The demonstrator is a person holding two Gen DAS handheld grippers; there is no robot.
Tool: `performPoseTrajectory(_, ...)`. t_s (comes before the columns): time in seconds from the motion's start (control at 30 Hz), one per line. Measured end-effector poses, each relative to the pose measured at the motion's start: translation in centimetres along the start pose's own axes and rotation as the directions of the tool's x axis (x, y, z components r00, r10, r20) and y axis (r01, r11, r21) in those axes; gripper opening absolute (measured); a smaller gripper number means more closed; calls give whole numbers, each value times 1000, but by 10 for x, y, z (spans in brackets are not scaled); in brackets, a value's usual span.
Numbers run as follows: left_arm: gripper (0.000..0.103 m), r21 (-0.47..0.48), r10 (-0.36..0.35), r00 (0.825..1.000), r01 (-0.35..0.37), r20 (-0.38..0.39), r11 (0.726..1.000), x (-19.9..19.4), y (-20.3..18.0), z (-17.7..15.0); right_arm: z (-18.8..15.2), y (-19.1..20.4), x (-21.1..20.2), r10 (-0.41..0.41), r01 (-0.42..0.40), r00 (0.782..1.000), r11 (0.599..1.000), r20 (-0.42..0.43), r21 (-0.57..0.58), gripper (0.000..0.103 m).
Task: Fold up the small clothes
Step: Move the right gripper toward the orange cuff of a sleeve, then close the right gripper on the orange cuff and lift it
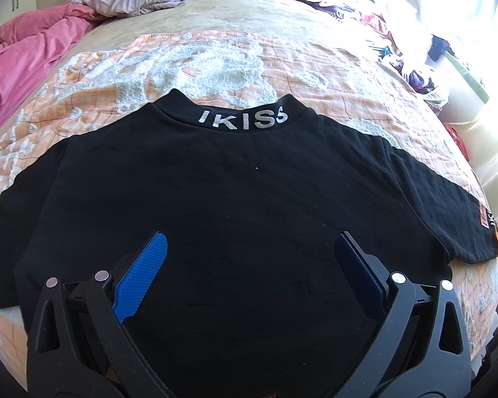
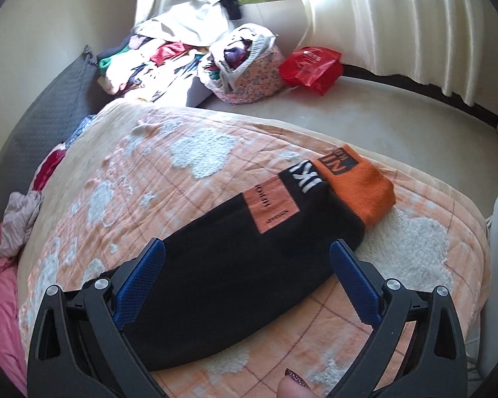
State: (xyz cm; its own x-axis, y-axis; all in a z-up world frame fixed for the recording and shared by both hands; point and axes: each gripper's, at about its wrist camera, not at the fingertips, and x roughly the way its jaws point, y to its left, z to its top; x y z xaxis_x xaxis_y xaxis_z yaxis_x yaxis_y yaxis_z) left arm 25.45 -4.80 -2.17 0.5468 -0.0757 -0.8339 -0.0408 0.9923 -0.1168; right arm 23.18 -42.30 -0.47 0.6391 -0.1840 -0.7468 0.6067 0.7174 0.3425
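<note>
Black shirt (image 1: 235,199) is lying flat, collar away from the camera, on the orange-and-white blanket (image 1: 215,63) covering the bed; its lower hem is running out of the left wrist view, hidden behind the tool. Left tool (image 1: 250,248) is hovering over the shirt body, blue pads spread wide, gripping nothing. Right tool (image 2: 247,258) is hanging over the sleeve (image 2: 249,252), likewise spread and empty; the orange cuff (image 2: 358,185) is lying near the blanket edge. A fingertip (image 2: 292,386) is showing at the bottom edge, mostly cut off.
</note>
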Motion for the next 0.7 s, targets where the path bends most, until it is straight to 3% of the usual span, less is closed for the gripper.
performPoseTrajectory(0.27,95,-1,5,1000,-5,-13,1000,10,-6,4,6,-35,25,-46,55,996,990,-71,128,99)
performPoseTrajectory(0.47,95,4,16,1000,-16,-19,1000,15,-7,10,15,-66,48,37,2,990,960,-135,282,99)
performPoseTrajectory(0.7,95,-23,1,1000,-1,-20,1000,12,0,6,29,-83,57,179,-135,980,912,-81,387,98)
